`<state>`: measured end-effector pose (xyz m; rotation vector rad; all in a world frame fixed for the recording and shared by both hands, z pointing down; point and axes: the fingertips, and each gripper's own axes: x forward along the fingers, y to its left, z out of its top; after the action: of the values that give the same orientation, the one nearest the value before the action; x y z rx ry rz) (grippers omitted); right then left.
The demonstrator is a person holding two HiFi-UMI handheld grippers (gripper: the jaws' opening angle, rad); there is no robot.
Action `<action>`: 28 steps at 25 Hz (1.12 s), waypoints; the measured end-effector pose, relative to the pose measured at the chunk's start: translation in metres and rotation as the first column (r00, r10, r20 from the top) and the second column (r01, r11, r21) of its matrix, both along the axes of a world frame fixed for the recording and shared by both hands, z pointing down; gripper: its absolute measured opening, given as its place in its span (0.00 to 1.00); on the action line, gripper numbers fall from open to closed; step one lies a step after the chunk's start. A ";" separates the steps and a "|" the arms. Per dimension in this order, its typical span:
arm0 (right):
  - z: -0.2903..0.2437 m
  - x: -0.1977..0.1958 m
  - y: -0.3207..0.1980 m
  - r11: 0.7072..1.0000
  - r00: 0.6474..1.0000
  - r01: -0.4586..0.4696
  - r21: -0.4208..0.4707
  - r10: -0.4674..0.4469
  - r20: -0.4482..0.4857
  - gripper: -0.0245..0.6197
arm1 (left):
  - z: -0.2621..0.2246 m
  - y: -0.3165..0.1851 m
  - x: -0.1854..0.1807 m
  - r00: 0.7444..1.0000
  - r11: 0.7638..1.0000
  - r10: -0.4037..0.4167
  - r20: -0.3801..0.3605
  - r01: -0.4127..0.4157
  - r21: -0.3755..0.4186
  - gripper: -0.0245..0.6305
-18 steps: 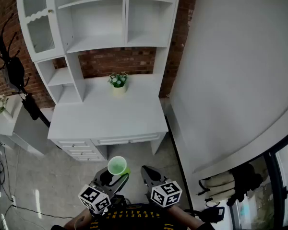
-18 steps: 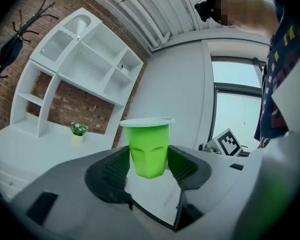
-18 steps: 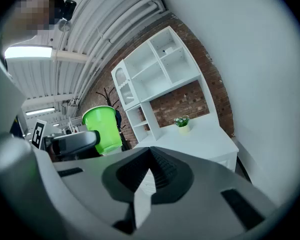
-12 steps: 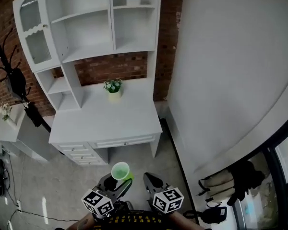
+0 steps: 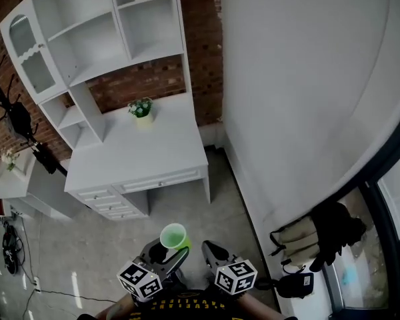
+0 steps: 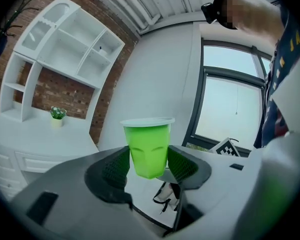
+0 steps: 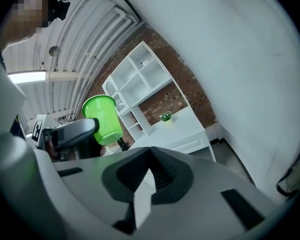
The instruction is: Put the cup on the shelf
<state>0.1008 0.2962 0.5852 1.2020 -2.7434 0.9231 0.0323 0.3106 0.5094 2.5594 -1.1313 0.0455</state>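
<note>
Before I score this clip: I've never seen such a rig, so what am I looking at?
No robot here: a person holds a handheld two-finger gripper in each hand. The head view comes from a camera on the person's head, looking down; the two gripper views come from cameras riding on the grippers. The left gripper has its fingers closed on an upright light green plastic cup, held in the air. The right gripper is empty, fingers together. Ahead stands a white desk with a white shelf unit; a small potted plant sits on the desk.

Flower pot (image 5: 141, 110) stands on desk (image 5: 150, 160) beneath open shelves (image 5: 97, 42).
</note>
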 end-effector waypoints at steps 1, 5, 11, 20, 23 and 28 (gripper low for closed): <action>-0.003 0.004 0.001 1.000 1.000 0.000 0.010 0.000 0.000 0.05 | -0.004 0.001 0.004 1.000 1.000 -0.005 0.003 0.005 0.012 0.41; -0.018 0.013 0.001 0.998 1.000 0.015 0.063 -0.014 -0.009 0.05 | -0.020 0.002 0.012 1.000 0.998 -0.030 -0.003 0.030 0.061 0.41; -0.022 0.015 -0.003 0.996 0.999 0.034 0.081 -0.033 -0.015 0.05 | -0.016 0.003 0.010 0.997 0.996 -0.071 -0.005 0.071 0.054 0.41; -0.016 0.018 -0.035 0.999 0.999 -0.003 0.054 0.005 -0.034 0.05 | -0.012 -0.032 0.001 0.998 0.997 -0.064 -0.003 0.064 0.052 0.41; -0.017 0.024 -0.054 0.998 0.999 -0.037 0.054 0.039 -0.038 0.05 | -0.013 -0.052 0.006 1.000 0.998 -0.030 -0.006 0.030 0.059 0.41; -0.024 0.019 -0.087 0.995 0.996 -0.075 0.067 0.078 -0.047 0.05 | -0.021 -0.090 0.004 1.000 0.996 0.016 0.004 -0.016 0.086 0.41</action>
<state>0.1200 0.2089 0.5615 1.3306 -2.7268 0.8044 0.0364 0.2208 0.4883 2.6445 -1.1374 0.0056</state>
